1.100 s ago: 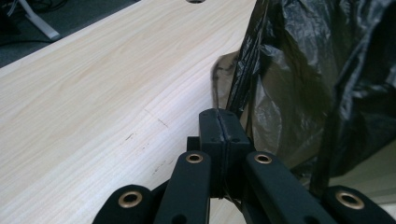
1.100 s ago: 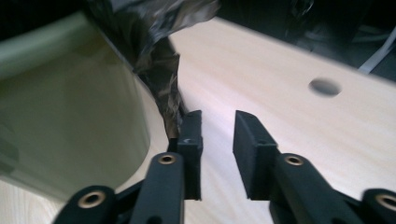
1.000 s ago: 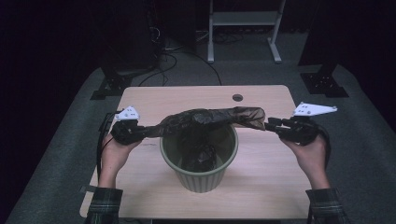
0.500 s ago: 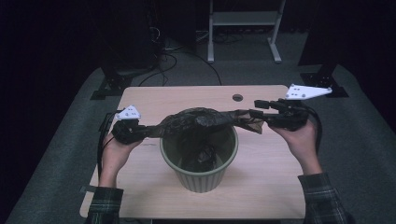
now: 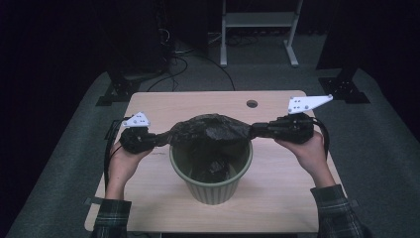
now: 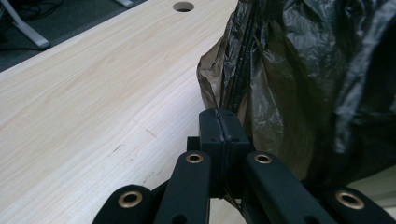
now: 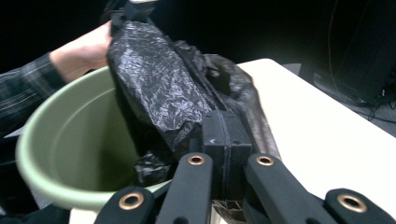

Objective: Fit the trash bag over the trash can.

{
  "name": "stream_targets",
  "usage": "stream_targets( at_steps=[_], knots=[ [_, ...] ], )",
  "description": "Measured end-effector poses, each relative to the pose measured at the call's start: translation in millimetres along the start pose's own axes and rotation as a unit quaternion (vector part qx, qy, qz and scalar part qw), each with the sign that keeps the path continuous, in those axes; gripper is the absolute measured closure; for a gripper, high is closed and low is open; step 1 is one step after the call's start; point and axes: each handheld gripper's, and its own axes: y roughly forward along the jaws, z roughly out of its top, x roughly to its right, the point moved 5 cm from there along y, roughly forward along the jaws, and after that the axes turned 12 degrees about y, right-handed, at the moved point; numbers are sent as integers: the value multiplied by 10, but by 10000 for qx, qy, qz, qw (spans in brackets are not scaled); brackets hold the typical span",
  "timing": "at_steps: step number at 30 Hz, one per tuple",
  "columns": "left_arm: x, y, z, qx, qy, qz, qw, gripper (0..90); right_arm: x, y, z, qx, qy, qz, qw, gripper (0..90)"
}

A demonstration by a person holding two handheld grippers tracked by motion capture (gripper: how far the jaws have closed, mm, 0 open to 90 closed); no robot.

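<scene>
A black plastic bag (image 5: 210, 130) arches over the mouth of a pale green ribbed bin (image 5: 210, 191), and part of it hangs down inside. My left gripper (image 5: 166, 139) is shut on the bag's left edge. In the left gripper view the pads (image 6: 219, 114) meet flat, with the crinkled bag (image 6: 289, 84) rising just beyond them. My right gripper (image 5: 253, 130) grips the bag's right edge. Its jaws have just been closing with the film between them. In the right gripper view they (image 7: 223, 116) are shut on the bag (image 7: 154, 79) above the bin's rim (image 7: 60, 144).
The bin stands mid-table on a light wooden table (image 5: 277, 183) with a round cable hole (image 5: 252, 104) at the back. A white metal stand (image 5: 257, 20) and cables sit on the dark floor behind. The other hand (image 7: 81, 49) shows beyond the bag.
My right gripper has moved left toward the bin and slightly up. The bag, earlier stretched long to the right, now bunches into a hump over the bin. The left gripper has not moved.
</scene>
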Motion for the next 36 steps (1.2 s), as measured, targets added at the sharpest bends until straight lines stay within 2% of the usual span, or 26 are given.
stream_targets(
  at_steps=[1, 3, 4, 5, 9, 13, 14, 16, 19, 20, 23, 25, 29, 30, 31, 32, 36],
  knots=[
    [10, -9, 1, -2, 30, -9, 10000, 897, 0, 0, 0, 0, 0, 0, 10000, 900],
    [41, -30, 5, 21, 52, -21, 10000, 897, -92, -31, -53, -4, -62, 44, 10000, 900],
    [70, -58, 11, 69, 82, -31, 9999, 898, -182, -63, -111, 1, -99, 131, 9999, 900],
    [70, -58, 11, 69, 82, -31, 9999, 897, -182, -63, -111, 1, -99, 131, 9999, 900],
    [134, -115, 23, 110, 138, -47, 9998, 897, -422, -111, -303, -133, -227, 275, 9993, 900],
    [190, -163, 36, 133, 207, -28, 9997, 897, -526, -104, -401, -195, -229, 360, 9989, 900],
    [197, -175, 33, 142, 214, -12, 9997, 897, -607, -89, -464, -233, -235, 468, 9984, 900],
    [208, -189, 20, 204, 195, -24, 9996, 897, -644, -78, -495, -277, -265, 488, 9981, 900],
    [230, -184, -29, 169, 186, -43, 9997, 897, -803, 1, -613, -430, -348, 653, 9963, 900],
    [230, -184, -29, 169, 186, -43, 9997, 898, -803, 1, -613, -430, -348, 653, 9963, 900],
    [237, -181, -59, 157, 166, -32, 9997, 897, -938, 126, -723, -596, -394, 828, 9940, 900],
    [231, -182, -70, 159, 157, -32, 9997, 897, -985, 193, -764, -692, -410, 891, 9928, 900],
    [233, -184, -81, 158, 157, -29, 9997, 897, -1039, 372, -897, -1102, -483, 888, 9888, 900],
    [235, -184, -84, 161, 141, -26, 9998, 897, -1039, 372, -897, -1102, -483, 888, 9888, 900],
    [233, -184, -88, 153, 145, -26, 9998, 897, -1036, 458, -985, -1307, -501, 862, 9864, 900],
    [233, -183, -91, 151, 140, -29, 9998, 897, -1036, 458, -985, -1307, -501, 862, 9864, 900],
    [229, -149, -113, 76, 145, -27, 9999, 897, -966, 605, -1202, -1641, -328, 880, 9820, 900]
  ],
)
